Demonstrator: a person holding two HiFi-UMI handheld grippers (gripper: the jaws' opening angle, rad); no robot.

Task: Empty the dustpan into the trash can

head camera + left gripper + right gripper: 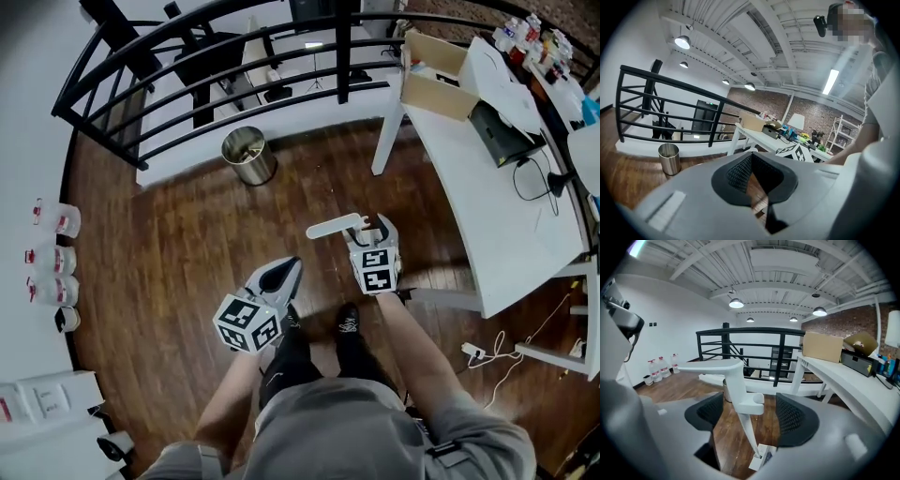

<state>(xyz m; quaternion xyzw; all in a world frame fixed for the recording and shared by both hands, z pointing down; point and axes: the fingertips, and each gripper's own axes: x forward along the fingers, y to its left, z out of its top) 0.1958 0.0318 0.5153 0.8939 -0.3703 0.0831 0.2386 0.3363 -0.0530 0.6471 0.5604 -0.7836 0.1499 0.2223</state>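
Observation:
A white long-handled dustpan [737, 386] stands upright on the wooden floor, its small pan [763, 459] low between my right jaws. My right gripper [753, 415] is open; the handle rises in the gap and neither pad touches it. From the head view the bent handle top [335, 226] sticks out left of the right gripper [373, 231]. The steel trash can [248, 155] stands further off by the railing base, partly hidden behind the handle [725, 390]. My left gripper [287, 270] is shut and empty, to the left of the dustpan; from it the trash can [669, 158] shows at far left.
A black railing [234, 56] on a white ledge runs behind the can. A white table [497, 216] with a cardboard box [436, 75] fills the right side. Several bottles [52, 262] line the left wall. Cables [487, 352] lie under the table. The person's shoes [347, 323] are just behind the grippers.

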